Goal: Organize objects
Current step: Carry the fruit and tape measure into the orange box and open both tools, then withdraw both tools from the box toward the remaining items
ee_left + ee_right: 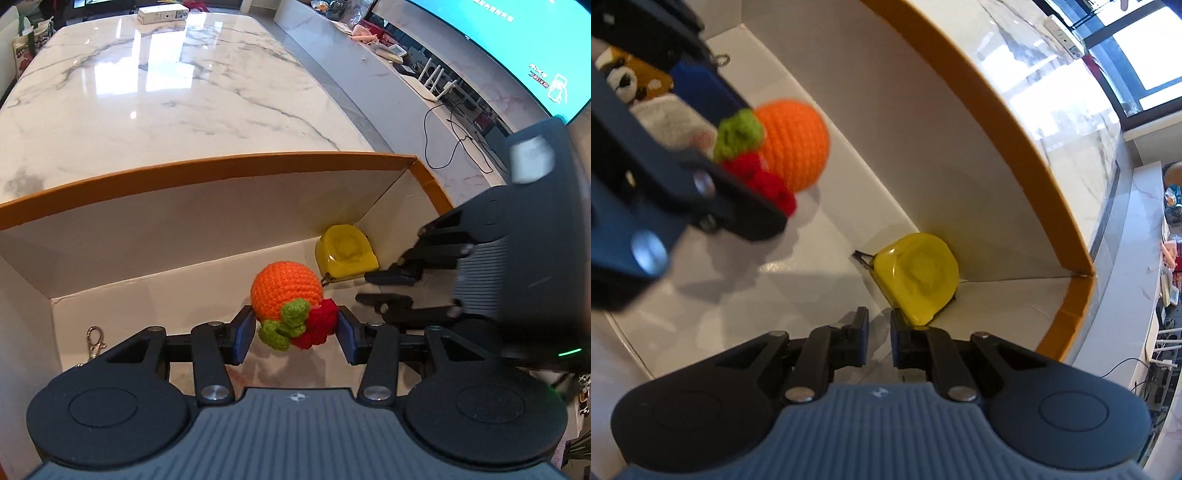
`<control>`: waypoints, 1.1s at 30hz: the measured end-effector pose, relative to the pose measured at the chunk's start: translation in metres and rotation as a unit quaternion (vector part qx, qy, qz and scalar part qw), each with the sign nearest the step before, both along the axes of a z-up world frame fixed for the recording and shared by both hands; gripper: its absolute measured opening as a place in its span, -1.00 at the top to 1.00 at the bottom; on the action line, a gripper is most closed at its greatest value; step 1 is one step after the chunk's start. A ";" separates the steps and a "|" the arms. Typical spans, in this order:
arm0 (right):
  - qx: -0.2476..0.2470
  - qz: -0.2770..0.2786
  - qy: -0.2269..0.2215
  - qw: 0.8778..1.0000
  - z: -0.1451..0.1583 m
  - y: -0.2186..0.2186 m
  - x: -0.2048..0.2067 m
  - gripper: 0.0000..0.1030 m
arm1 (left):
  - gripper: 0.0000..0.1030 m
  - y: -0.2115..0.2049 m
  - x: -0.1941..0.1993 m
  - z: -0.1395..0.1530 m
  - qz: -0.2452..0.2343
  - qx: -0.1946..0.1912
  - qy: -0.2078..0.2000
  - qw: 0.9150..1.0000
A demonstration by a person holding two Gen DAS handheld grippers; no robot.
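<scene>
My left gripper (pixel 297 334) is shut on a crocheted orange toy (pixel 286 291) with green leaves and a red part, holding it above the floor of an open cardboard box (pixel 207 170). The toy also shows in the right wrist view (pixel 792 144), held by the left gripper (pixel 731 155). A yellow tape measure (pixel 345 254) lies in the box's far right corner; it also shows in the right wrist view (pixel 918 280). My right gripper (pixel 879 338) is inside the box just in front of the tape measure, jaws slightly apart and empty. It also shows in the left wrist view (pixel 369 286).
The box has orange rims (pixel 1015 122) and white walls, standing on a white marble table (pixel 166 92). A plush animal toy (pixel 626 79) and a metal keyring clasp (pixel 94 341) lie in the box. A small white carton (pixel 162 14) sits at the table's far end.
</scene>
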State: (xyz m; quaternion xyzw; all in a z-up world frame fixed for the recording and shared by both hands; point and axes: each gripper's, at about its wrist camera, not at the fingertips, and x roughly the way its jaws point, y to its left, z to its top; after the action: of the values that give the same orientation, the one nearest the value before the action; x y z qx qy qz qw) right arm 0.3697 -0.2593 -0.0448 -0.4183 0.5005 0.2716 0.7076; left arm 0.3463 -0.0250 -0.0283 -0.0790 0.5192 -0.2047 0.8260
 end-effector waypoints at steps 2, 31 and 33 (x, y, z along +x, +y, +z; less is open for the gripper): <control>0.053 -0.019 0.013 0.998 0.022 -0.009 0.004 0.72 | -0.05 -0.005 0.004 -0.001 -0.006 0.007 0.002 1.000; 0.226 -0.118 -0.129 0.958 0.081 -0.047 -0.063 0.14 | -0.17 -0.010 0.021 0.012 0.073 -0.006 0.006 0.997; 0.244 -0.130 -0.132 0.952 0.088 -0.051 -0.073 0.09 | -0.17 -0.008 0.003 0.030 0.055 -0.001 -0.019 0.998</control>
State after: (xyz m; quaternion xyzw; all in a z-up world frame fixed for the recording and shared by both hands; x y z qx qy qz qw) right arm 0.2965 -0.3106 0.0429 -0.1958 0.3713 0.2337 0.8770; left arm 0.3498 -0.0333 0.0018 -0.1042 0.4981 -0.1607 0.8457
